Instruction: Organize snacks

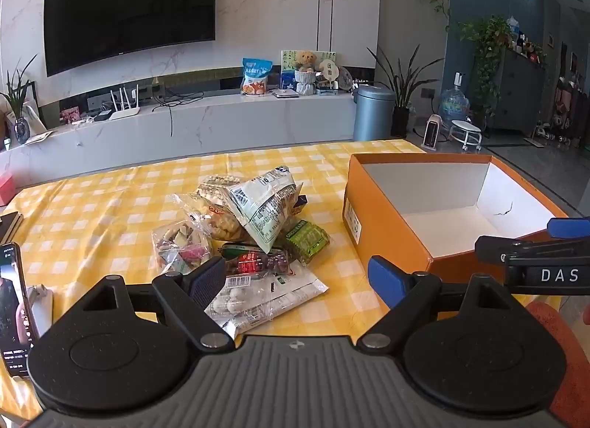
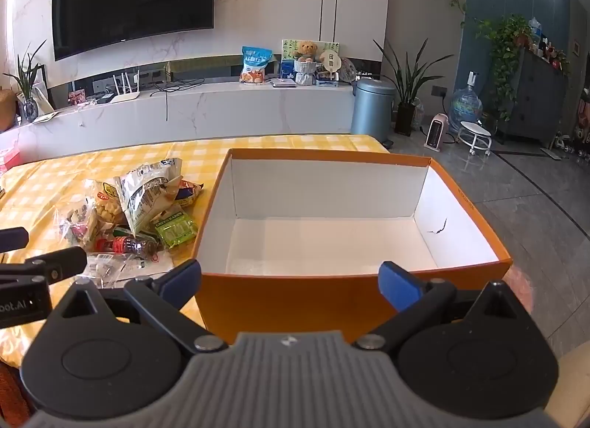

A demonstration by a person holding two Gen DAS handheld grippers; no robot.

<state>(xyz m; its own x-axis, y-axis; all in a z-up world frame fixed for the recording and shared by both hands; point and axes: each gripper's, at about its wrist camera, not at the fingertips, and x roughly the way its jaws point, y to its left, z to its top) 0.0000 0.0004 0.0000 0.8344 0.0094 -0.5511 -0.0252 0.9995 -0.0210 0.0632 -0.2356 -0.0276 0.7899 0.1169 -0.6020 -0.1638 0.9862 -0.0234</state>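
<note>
A pile of snack packets (image 1: 243, 228) lies on the yellow checked tablecloth (image 1: 92, 214): a large white-green bag (image 1: 263, 203), a green packet (image 1: 308, 240), clear bags and a flat clear packet (image 1: 265, 297) nearest me. My left gripper (image 1: 297, 278) is open and empty, just in front of the pile. An orange box (image 2: 295, 299) with a white, empty inside stands to the right of the pile (image 2: 140, 217). My right gripper (image 2: 291, 278) is open and empty at the box's near wall. The box also shows in the left wrist view (image 1: 387, 228).
A phone (image 1: 13, 310) and a dark book (image 1: 9, 225) lie at the table's left edge. The right gripper's body (image 1: 545, 262) shows at the right of the left wrist view. Beyond the table are a TV cabinet (image 1: 206, 121) and a bin (image 1: 372, 112).
</note>
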